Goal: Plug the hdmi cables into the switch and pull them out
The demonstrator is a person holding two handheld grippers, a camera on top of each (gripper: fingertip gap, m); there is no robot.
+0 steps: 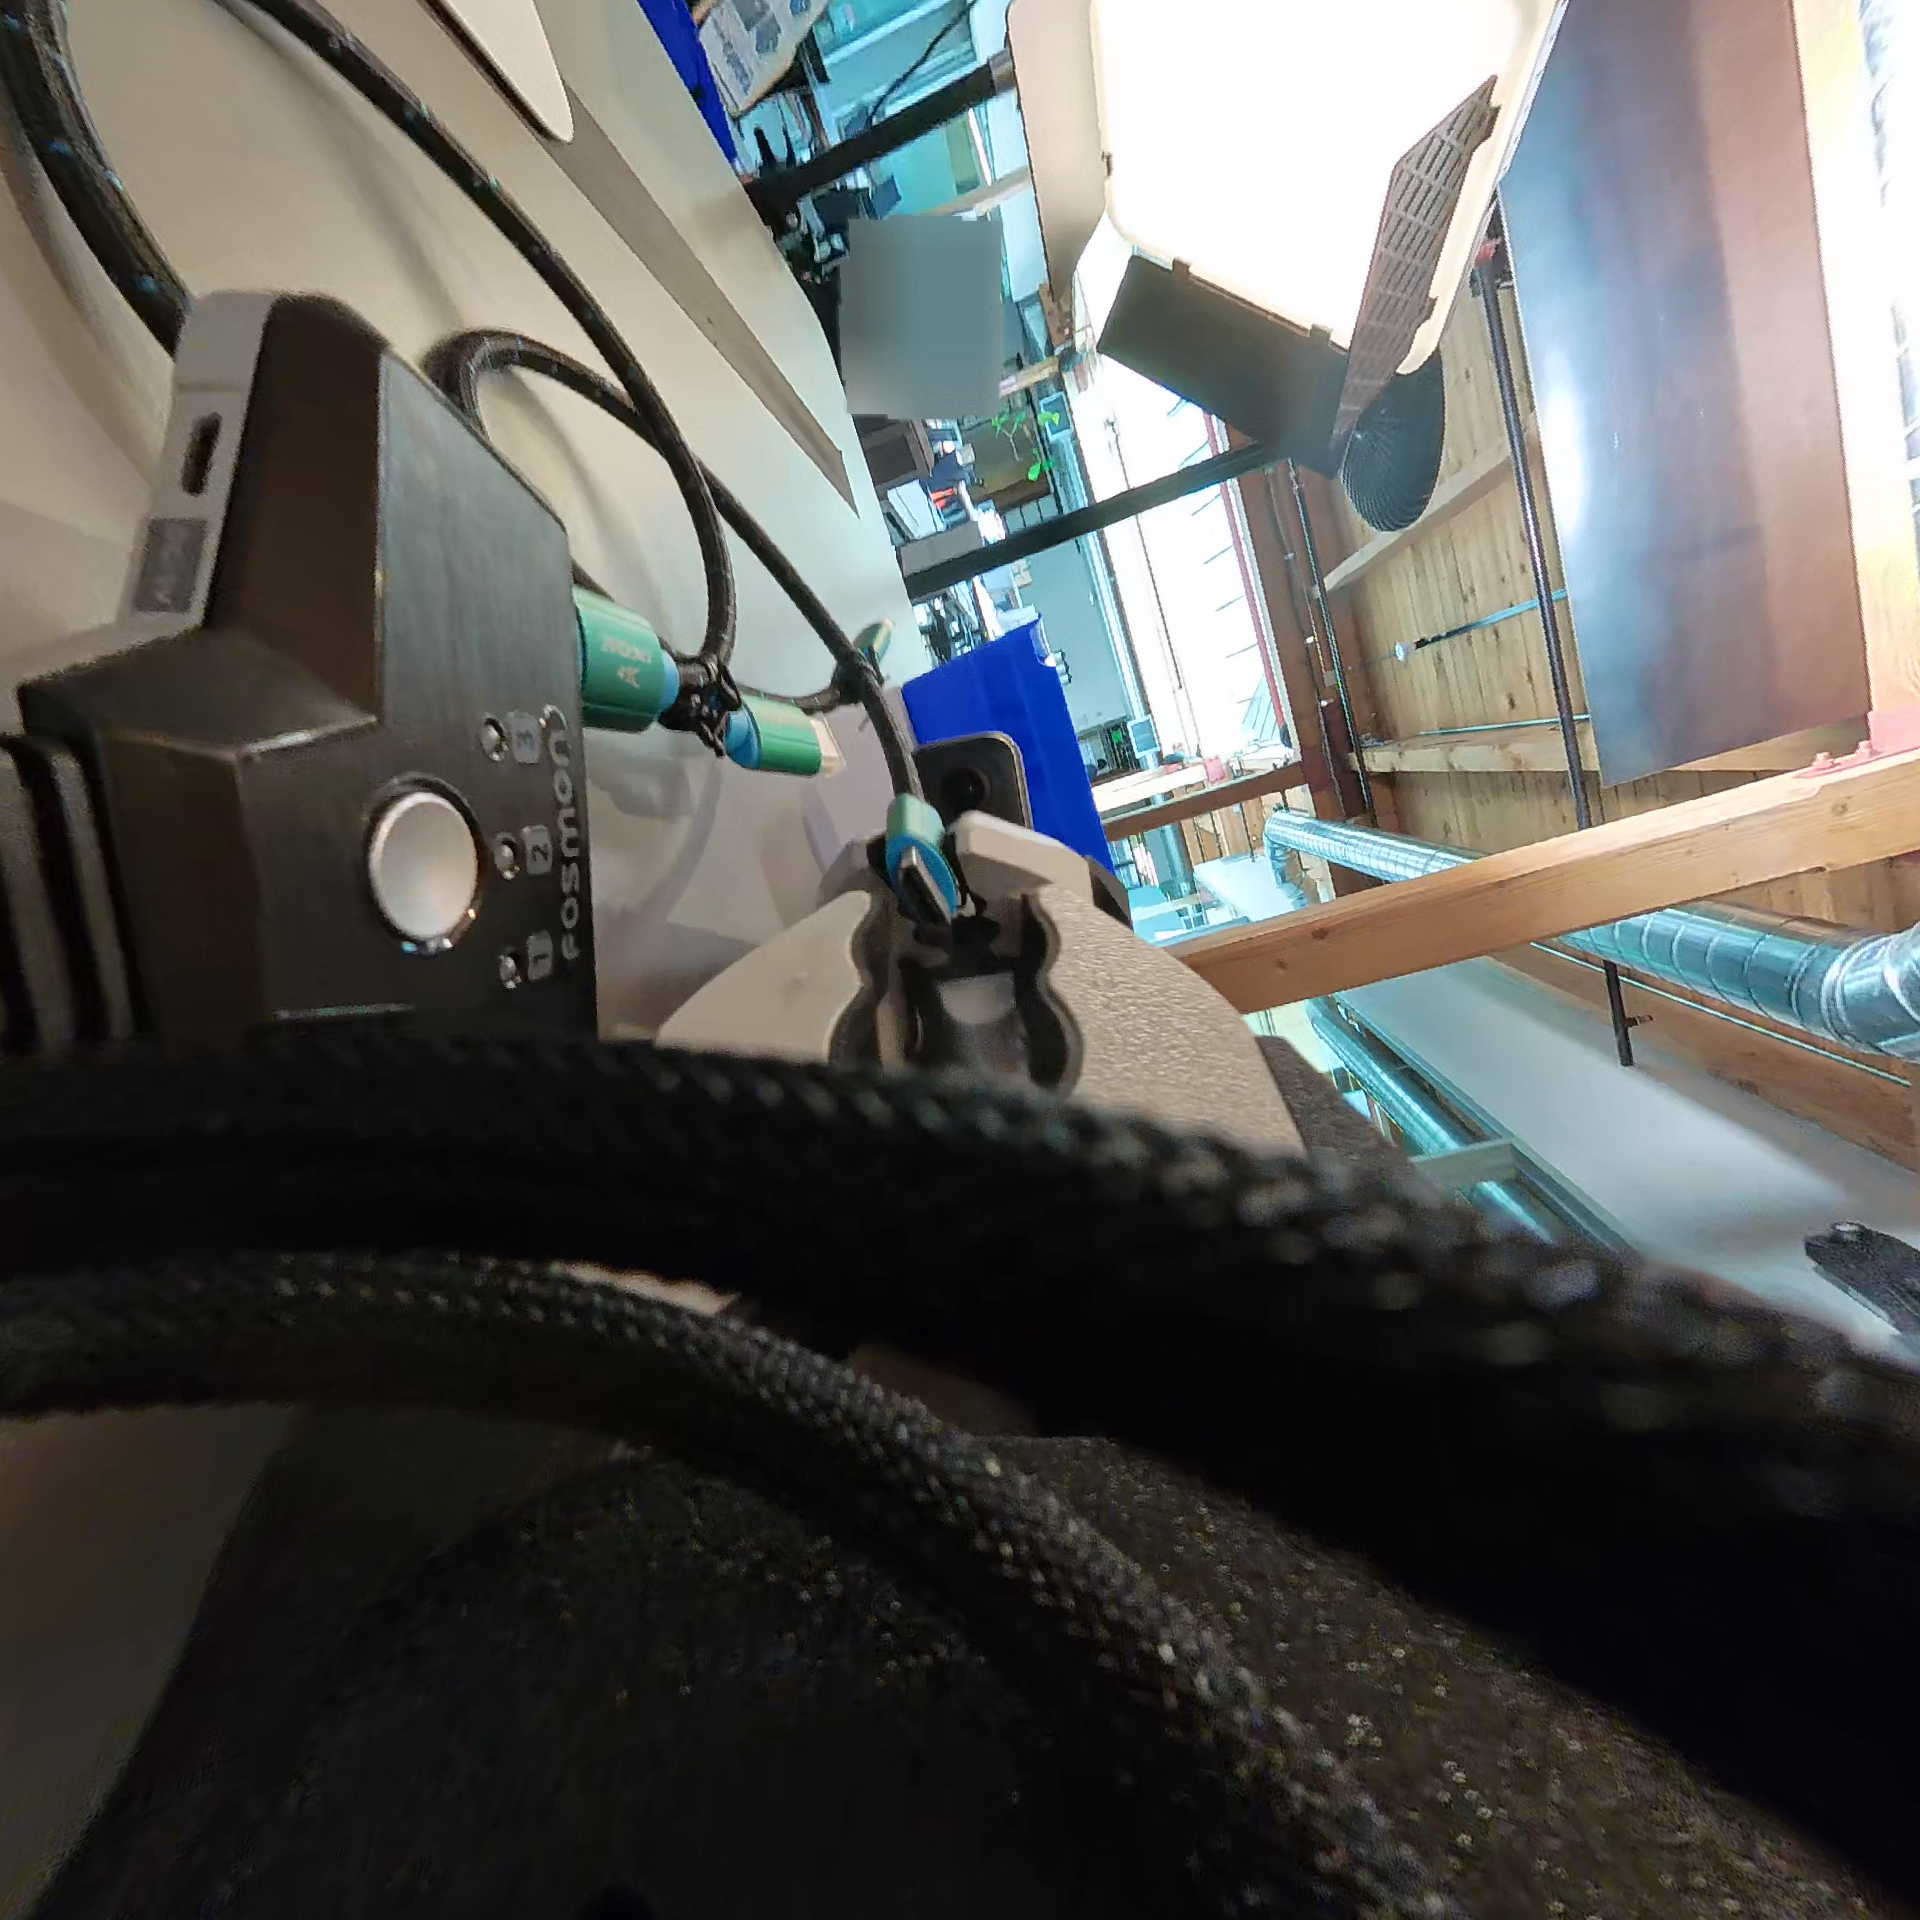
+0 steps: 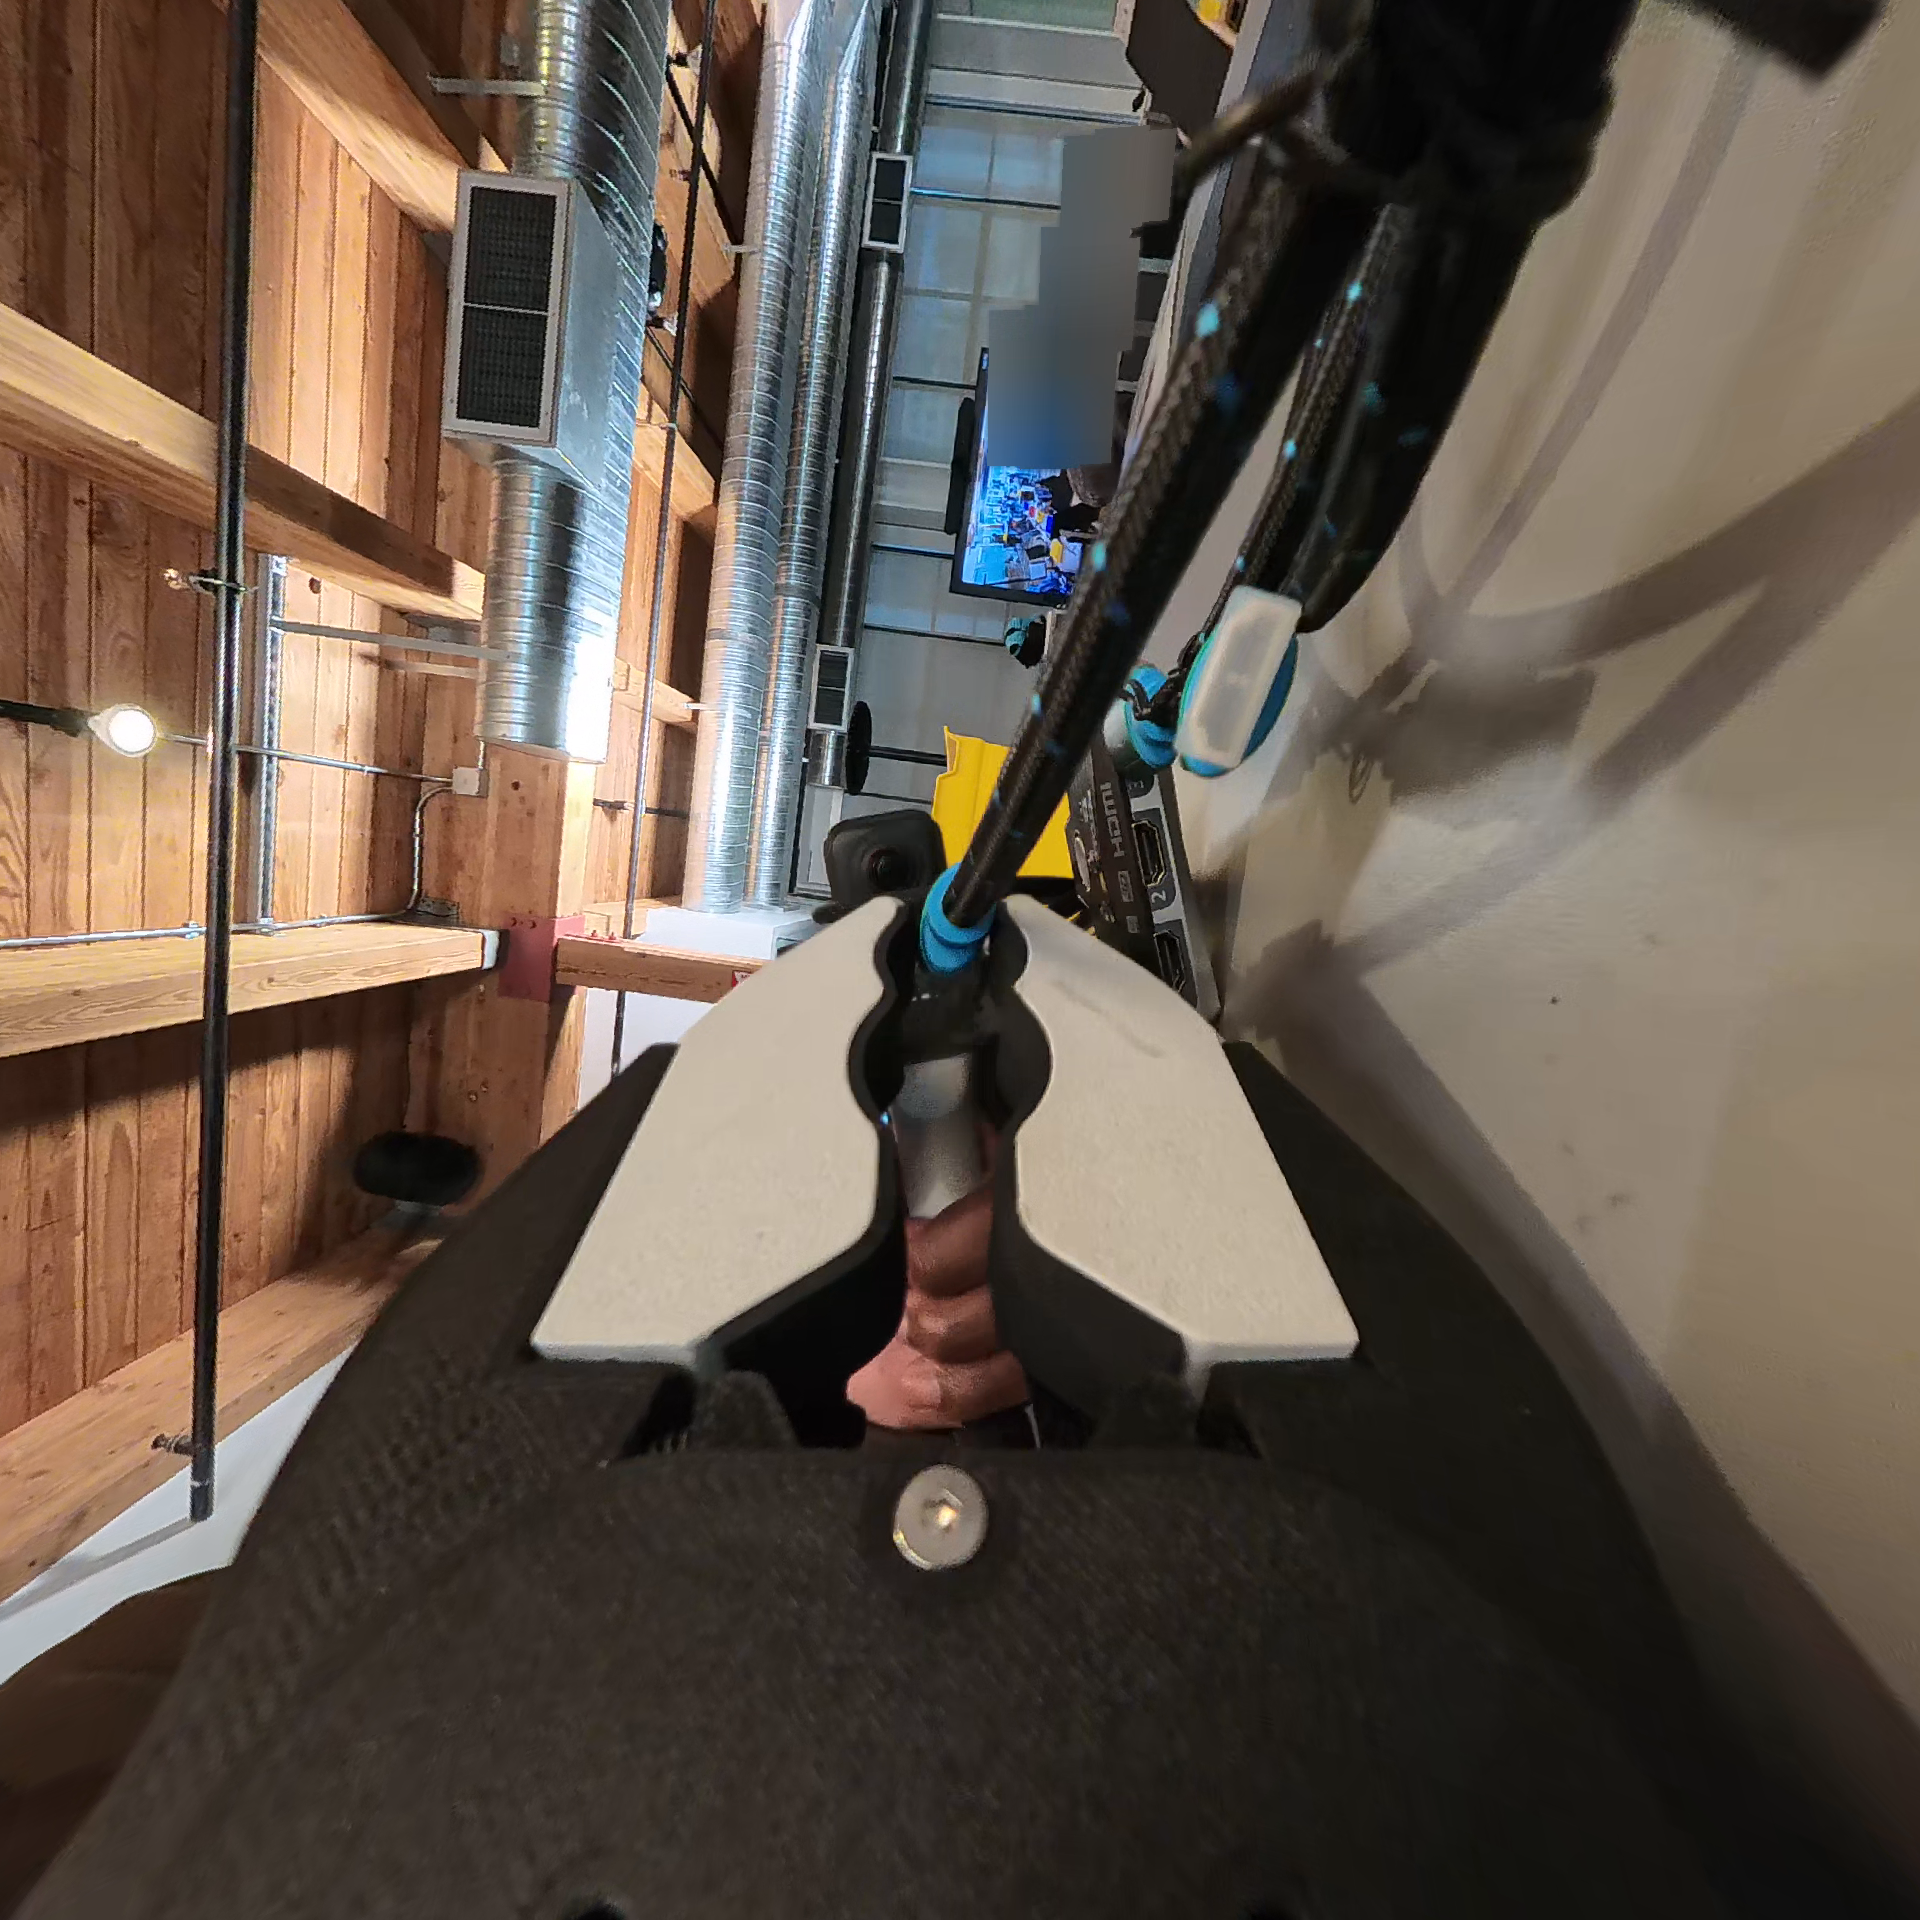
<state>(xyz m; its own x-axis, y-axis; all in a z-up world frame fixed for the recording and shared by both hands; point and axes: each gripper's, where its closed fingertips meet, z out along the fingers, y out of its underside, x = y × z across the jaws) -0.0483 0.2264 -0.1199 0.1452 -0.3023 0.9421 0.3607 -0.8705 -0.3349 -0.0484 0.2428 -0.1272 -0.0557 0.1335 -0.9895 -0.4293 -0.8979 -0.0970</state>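
In the left wrist view my left gripper is closed around a teal and blue cable plug at its fingertips. The plug's black braided cable runs off over the pale table. A black switch box with a round button lies close on the left, with a teal plug in its side. In the right wrist view my right gripper is shut on a plug with a blue ribbed collar. Its cable leads away up to the right. The switch box shows just beyond.
Thick braided cables cross close to the left lens and hide the gripper's base. A loose plug with a white cap hangs near the table. Each view shows the other gripper's camera just past its fingertips. A blue bin and a yellow bin stand behind. My two grippers' fingertips are within a few centimetres of each other.
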